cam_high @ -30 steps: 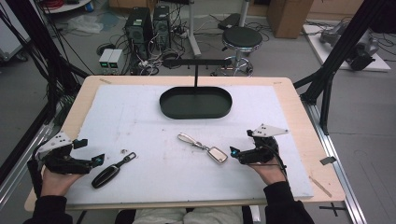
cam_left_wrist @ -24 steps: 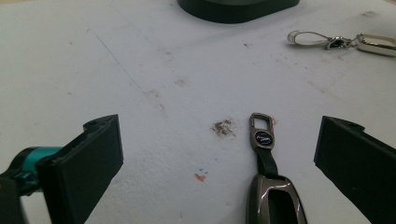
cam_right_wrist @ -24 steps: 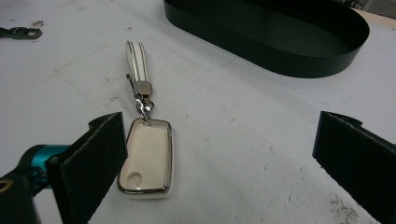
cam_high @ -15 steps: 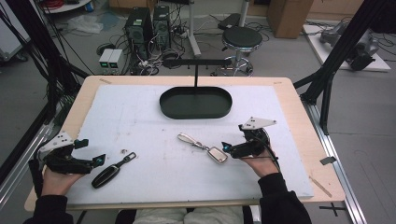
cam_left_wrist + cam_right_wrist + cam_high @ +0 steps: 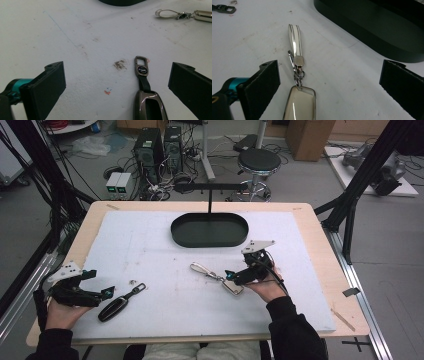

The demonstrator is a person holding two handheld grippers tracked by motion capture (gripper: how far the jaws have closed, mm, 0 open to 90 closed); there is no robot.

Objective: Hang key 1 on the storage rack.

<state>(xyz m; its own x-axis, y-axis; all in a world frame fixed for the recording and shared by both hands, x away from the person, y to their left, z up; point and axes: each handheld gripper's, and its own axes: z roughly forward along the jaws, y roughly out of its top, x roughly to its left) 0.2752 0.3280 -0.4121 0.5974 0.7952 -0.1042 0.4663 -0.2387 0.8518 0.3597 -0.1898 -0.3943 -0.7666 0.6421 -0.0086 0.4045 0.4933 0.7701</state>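
The landmark is the black oval tray [image 5: 209, 230], which sits at the far middle of the white-covered bench [image 5: 150, 235].

The right tool [image 5: 235, 276] is on the near side of the tray, a little toward the tray's right end, with its jaws spread wide and holding nothing. Its tips are at the pale key fob [image 5: 233, 286], which lies flat on the bench nearer to the person than the tray. In the right gripper view the fob [image 5: 300, 105] lies between the two open jaws, nearer the left jaw, touching neither. A short metal clasp joins it to a white strap loop [image 5: 295, 40] that stretches away from the tool toward the tray's near wall [image 5: 367, 37], stopping short of it.

The left tool [image 5: 107, 293] is well away from the tray, toward the near left corner of the bench, jaws also wide apart and empty. A dark key fob [image 5: 114, 308] lies just in front of it, its strap pointing toward the tray. In the left gripper view this fob [image 5: 148, 105] sits between the jaws, closer to the right jaw, untouched.
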